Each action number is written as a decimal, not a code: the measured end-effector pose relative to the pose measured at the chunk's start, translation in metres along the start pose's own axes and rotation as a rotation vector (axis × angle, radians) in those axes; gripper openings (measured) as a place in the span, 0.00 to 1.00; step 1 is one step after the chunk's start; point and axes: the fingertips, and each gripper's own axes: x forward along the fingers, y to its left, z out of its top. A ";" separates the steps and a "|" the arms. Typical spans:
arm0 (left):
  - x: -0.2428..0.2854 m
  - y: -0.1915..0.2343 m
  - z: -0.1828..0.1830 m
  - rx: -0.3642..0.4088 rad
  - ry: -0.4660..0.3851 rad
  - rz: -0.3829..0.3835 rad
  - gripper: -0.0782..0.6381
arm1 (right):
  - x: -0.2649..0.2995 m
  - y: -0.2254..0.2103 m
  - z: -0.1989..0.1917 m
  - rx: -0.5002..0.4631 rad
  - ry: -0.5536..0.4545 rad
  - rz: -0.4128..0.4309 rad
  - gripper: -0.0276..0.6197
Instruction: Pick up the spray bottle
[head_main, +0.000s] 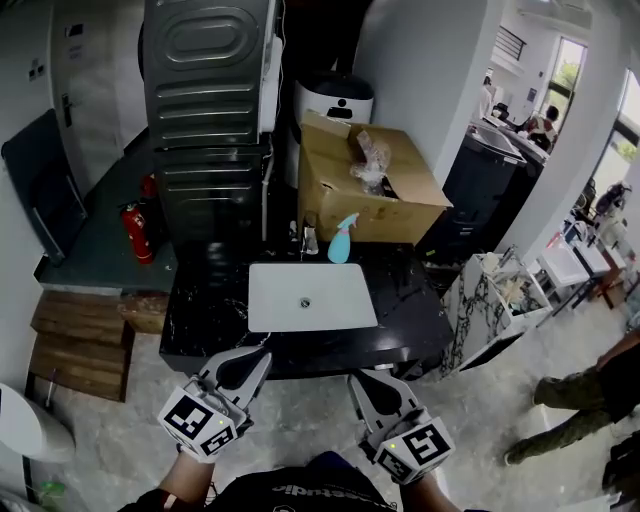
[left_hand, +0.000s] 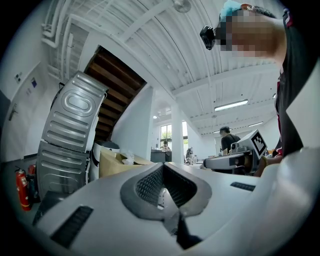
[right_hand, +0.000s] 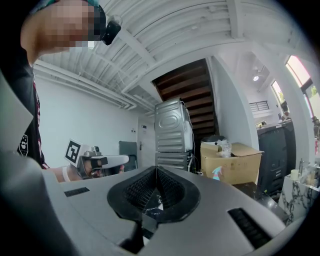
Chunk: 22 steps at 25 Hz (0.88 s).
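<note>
The left hand-held gripper (head_main: 258, 362) has its jaws pressed together with nothing between them; in the left gripper view its ribbed pads (left_hand: 150, 185) meet along one line. The right hand-held gripper (head_main: 358, 382) is likewise closed and empty, its dark pads (right_hand: 140, 190) touching edge to edge. Both hang off the near edge of the black marbled desk (head_main: 410, 310), on the near side of the white basin (head_main: 340, 300), the left one toward the basin's near left corner and the right one toward its near right corner, touching neither the basin nor the desk.

The light blue spray bottle (head_main: 343, 240) stands upright on the desk just behind the basin's far edge, right of its middle. Beside it, behind the basin's centre, stands what may be a tap; the view is too small to be sure. A cardboard box (head_main: 370, 190) sits directly beyond the basin, behind the bottle. Behind the basin to the left rise grey ribbed appliances (head_main: 205, 110), stacked, with a red fire extinguisher (head_main: 137, 232) on the floor farther left of the basin.
</note>
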 end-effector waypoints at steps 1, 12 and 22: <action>0.001 0.002 -0.002 -0.003 0.001 -0.002 0.13 | 0.001 0.000 -0.002 -0.001 0.013 -0.003 0.10; 0.063 0.038 -0.028 -0.023 0.023 0.022 0.13 | 0.044 -0.065 -0.019 0.033 0.005 0.010 0.10; 0.197 0.097 -0.039 0.020 0.028 0.050 0.13 | 0.134 -0.186 -0.005 0.044 -0.026 0.100 0.10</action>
